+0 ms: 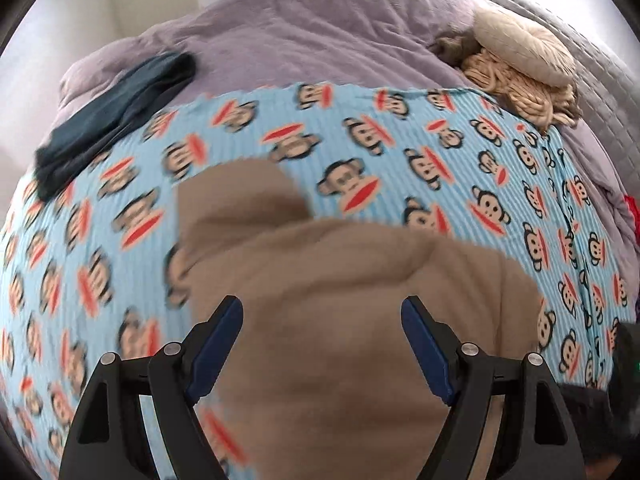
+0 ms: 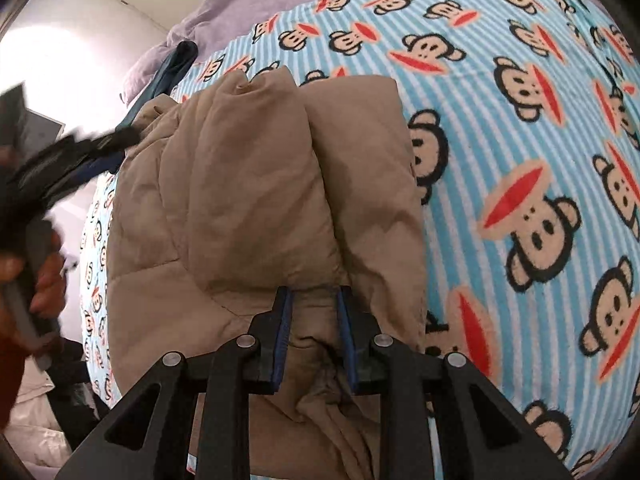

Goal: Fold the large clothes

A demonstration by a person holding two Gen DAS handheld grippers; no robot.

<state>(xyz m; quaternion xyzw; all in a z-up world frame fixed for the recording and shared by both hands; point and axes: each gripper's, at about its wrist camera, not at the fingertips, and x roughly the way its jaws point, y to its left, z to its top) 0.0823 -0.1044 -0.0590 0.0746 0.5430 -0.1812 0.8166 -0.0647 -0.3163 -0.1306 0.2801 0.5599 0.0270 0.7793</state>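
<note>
A tan padded jacket (image 2: pixel 248 184) lies folded on a blue striped monkey-print blanket (image 2: pixel 520 128). My right gripper (image 2: pixel 314 296) is shut on a fold of the jacket at its near edge. My left gripper (image 1: pixel 322 312) is open above the jacket (image 1: pixel 340 320), its jaws wide apart and holding nothing. The left view is blurred by motion. The left gripper also shows in the right wrist view (image 2: pixel 120 136) at the jacket's left edge, blurred.
The blanket (image 1: pixel 360 128) covers a bed with a purple duvet (image 1: pixel 300 28). A dark blue garment (image 1: pixel 112 108) lies at the blanket's far left. Beige clothes (image 1: pixel 520 68) are piled at the far right. A red item (image 1: pixel 632 216) sits at the right edge.
</note>
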